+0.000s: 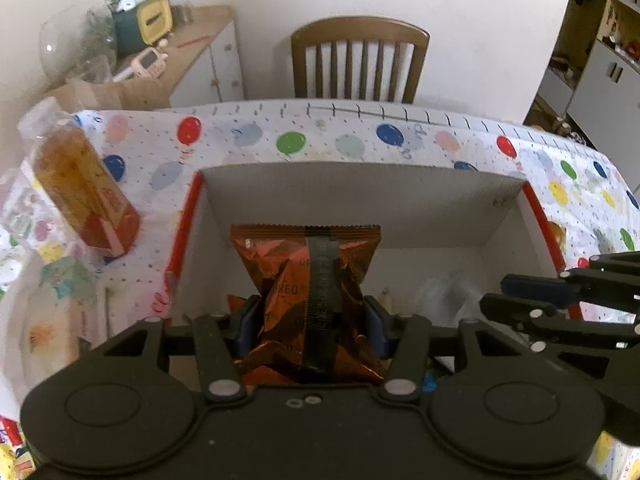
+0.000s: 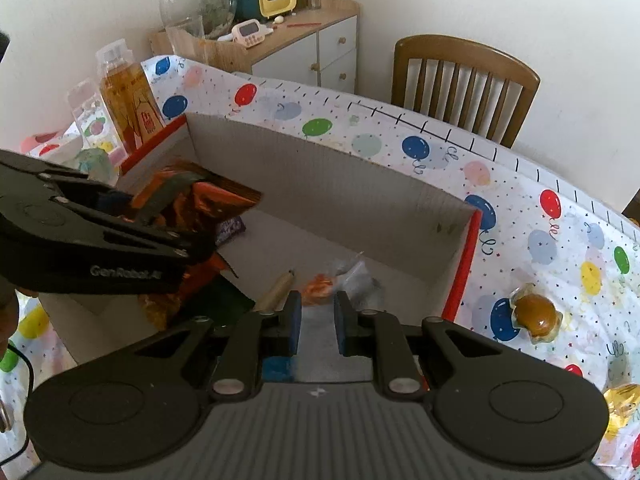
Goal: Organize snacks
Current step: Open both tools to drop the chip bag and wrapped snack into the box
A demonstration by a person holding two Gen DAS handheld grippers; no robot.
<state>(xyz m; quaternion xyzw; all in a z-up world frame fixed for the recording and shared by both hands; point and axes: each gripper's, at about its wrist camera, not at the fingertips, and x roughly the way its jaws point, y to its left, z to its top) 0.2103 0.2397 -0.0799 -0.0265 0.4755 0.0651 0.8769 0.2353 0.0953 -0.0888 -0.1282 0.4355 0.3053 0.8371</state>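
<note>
My left gripper is shut on an orange-brown foil snack packet and holds it over the left part of a cardboard box with red edges. The packet also shows in the right wrist view, under the left gripper. My right gripper is open and empty, above the box floor. Ahead of it in the box lie a clear-wrapped orange snack and a tan stick-shaped snack. The right gripper also shows at the right edge of the left wrist view.
Two drink bottles stand left of the box. A wrapped brown round snack lies on the balloon tablecloth right of the box, another gold wrapper farther right. A wooden chair and a cluttered cabinet stand behind the table.
</note>
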